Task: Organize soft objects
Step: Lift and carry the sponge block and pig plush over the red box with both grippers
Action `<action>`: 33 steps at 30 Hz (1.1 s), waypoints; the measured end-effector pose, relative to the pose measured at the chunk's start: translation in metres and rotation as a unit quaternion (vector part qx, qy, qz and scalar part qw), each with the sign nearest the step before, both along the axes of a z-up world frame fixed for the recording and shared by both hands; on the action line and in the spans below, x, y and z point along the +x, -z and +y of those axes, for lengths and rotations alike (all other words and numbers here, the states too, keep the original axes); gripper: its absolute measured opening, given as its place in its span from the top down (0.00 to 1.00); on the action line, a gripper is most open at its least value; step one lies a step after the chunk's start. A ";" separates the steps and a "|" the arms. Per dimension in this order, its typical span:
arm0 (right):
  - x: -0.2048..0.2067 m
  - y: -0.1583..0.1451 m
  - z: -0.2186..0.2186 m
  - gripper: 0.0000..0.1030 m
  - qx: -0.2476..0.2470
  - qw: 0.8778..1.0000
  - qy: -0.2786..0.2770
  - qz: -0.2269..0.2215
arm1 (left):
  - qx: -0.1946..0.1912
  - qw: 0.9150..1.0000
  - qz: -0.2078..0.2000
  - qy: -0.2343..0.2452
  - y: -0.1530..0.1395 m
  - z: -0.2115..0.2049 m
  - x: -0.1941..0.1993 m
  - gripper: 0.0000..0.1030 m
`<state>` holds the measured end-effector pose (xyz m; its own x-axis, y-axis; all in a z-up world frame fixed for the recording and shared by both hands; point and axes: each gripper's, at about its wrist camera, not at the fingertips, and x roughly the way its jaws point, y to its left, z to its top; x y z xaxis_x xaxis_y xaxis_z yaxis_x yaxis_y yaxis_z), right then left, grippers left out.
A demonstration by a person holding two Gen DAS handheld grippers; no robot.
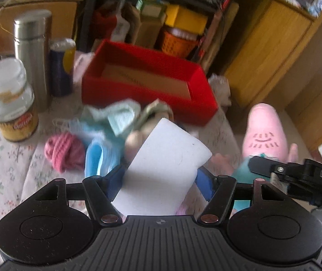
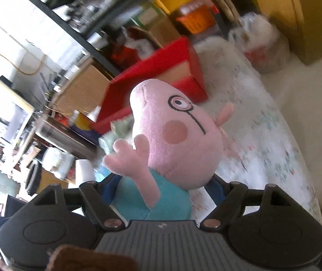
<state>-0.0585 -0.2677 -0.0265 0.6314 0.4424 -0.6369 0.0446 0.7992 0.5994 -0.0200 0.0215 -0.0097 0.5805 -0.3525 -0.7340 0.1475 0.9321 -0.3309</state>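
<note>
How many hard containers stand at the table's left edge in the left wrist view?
3: a steel flask at the back, a dark blue can right of it, a glass coffee jar nearest. Others may be hidden.

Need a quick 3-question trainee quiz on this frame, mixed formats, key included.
1. True or false: the left gripper holds a white foam block.
2. What does the right gripper grip on the pink pig plush toy with the teal shirt? A) ear B) body C) snout
3. Fill in: the open red cardboard box stands on the floral tablecloth beyond the pink ball of ____.

Key: 1 true; 2 B; 3 yarn.
</note>
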 end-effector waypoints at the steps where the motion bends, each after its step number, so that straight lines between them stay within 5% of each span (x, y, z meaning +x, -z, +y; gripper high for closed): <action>1: 0.001 -0.005 0.000 0.50 0.001 1.000 0.003 -0.011 | 0.000 1.000 -0.008 -0.005 -0.003 0.000 0.001 0.35; 14: 0.009 -0.058 0.020 0.50 -0.027 0.990 0.013 -0.136 | -0.013 0.991 -0.114 -0.066 -0.049 -0.006 0.017 0.33; 33: 0.057 -0.091 0.036 0.50 -0.078 0.968 0.029 -0.235 | -0.031 0.978 -0.162 -0.127 -0.070 -0.009 0.066 0.32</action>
<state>-0.0010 -0.2317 0.0649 0.8890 0.3179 -0.3295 -0.1554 0.8864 0.4360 0.0457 0.0122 0.0605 0.8543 -0.2040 -0.4781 0.0198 0.9319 -0.3623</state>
